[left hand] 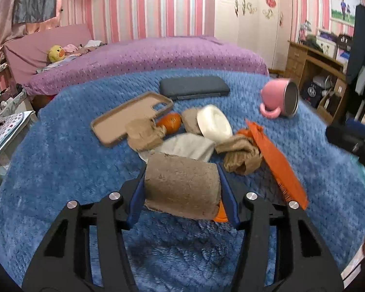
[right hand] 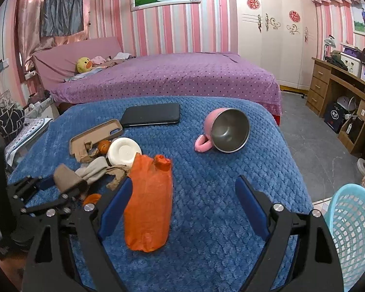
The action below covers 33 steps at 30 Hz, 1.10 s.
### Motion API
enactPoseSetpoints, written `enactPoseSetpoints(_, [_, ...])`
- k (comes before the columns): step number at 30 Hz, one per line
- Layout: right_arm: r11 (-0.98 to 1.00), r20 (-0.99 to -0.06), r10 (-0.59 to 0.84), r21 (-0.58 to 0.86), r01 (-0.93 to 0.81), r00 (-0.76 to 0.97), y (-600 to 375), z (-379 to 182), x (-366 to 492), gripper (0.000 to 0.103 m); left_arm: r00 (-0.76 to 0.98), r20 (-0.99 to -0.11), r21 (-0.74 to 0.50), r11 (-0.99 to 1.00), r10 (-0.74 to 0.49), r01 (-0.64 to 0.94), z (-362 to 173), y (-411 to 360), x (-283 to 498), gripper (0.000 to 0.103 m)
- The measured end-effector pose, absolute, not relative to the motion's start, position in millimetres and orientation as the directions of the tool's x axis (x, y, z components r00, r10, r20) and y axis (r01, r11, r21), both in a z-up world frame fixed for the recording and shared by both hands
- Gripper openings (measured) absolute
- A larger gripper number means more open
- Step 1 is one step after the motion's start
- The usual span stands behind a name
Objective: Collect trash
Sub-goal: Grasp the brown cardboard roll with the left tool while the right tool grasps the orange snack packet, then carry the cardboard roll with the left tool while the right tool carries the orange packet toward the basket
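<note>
My left gripper (left hand: 181, 170) is shut on a brown cardboard cup (left hand: 182, 185), blue pads pressed on both its sides, just above the blue blanket (left hand: 60, 182). In the right wrist view the same cup (right hand: 65, 178) shows at the left. An orange scrap (left hand: 220, 213) lies under it. My right gripper (right hand: 184, 181) stands open over the blanket; an orange plastic bag (right hand: 148, 206) lies between its fingers, close to the left finger (right hand: 116, 202). Crumpled brown paper (left hand: 241, 155), a pale wad (left hand: 187, 146) and torn cardboard (left hand: 143, 133) lie just ahead.
A tan phone case (left hand: 131, 112), black phone (left hand: 194, 87), white lid (left hand: 214, 124), small orange fruit (left hand: 170, 121) and tipped pink mug (left hand: 279, 97) lie on the blanket. A teal mesh basket (right hand: 352, 231) stands at the right. A purple bed (right hand: 170, 75) is behind.
</note>
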State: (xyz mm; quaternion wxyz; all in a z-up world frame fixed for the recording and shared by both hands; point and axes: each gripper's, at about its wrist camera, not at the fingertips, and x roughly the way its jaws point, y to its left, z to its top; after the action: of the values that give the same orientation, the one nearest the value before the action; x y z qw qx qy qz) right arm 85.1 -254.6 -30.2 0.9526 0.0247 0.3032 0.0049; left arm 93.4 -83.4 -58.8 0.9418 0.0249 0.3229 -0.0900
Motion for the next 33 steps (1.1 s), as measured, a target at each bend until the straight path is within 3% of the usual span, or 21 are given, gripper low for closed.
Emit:
enactPoseSetpoints(10, [0.997, -0.609, 0.059, 0.081, -0.012, 0.791, -245.1, -44.1, 94.7, 0.085, 0.828, -0.552, -0.057, 0.995, -0.099, 0.080, -29.9, -23.8, 76.5, 0.053])
enactPoseSetpoints(20, [0.997, -0.763, 0.073, 0.048, -0.056, 0.643, -213.7, -101.4, 133.7, 0.082, 0.824, -0.559, -0.054, 0.996, -0.090, 0.072, -31.8, -5.7, 73.5, 0.053])
enactPoseSetpoints(22, [0.997, -0.775, 0.073, 0.059, -0.043, 0.627, -216.9, -108.0, 137.6, 0.076, 0.824, -0.560, -0.055, 0.996, -0.092, 0.073, -31.8, -5.6, 73.1, 0.053])
enactPoseSetpoints(23, [0.997, -0.772, 0.074, 0.065, -0.038, 0.631, -218.9, -106.6, 137.5, 0.063, 0.823, -0.560, -0.055, 0.996, -0.093, 0.075, -31.6, -5.2, 72.6, 0.053])
enactPoseSetpoints(24, [0.997, -0.766, 0.080, 0.074, -0.036, 0.637, -220.3, -104.5, 136.6, 0.037, 0.824, -0.559, -0.055, 0.996, -0.093, 0.075, -31.3, -5.0, 72.2, 0.053])
enactPoseSetpoints(26, [0.993, -0.755, 0.110, 0.106, -0.045, 0.646, -225.2, -97.9, 134.5, 0.011, 0.825, -0.558, -0.057, 0.995, -0.095, 0.076, -30.4, -5.2, 71.3, 0.053])
enactPoseSetpoints(29, [0.991, -0.740, 0.126, 0.118, -0.057, 0.660, -228.7, -91.2, 132.5, 0.003, 0.828, -0.552, -0.063, 0.995, -0.097, 0.075, -28.7, -4.2, 69.9, 0.053])
enactPoseSetpoints(33, [0.987, -0.713, 0.156, 0.145, -0.074, 0.683, -233.8, -79.4, 125.4, 0.001, 0.832, -0.545, -0.066, 0.995, -0.103, 0.080, -25.8, -6.0, 67.2, 0.053])
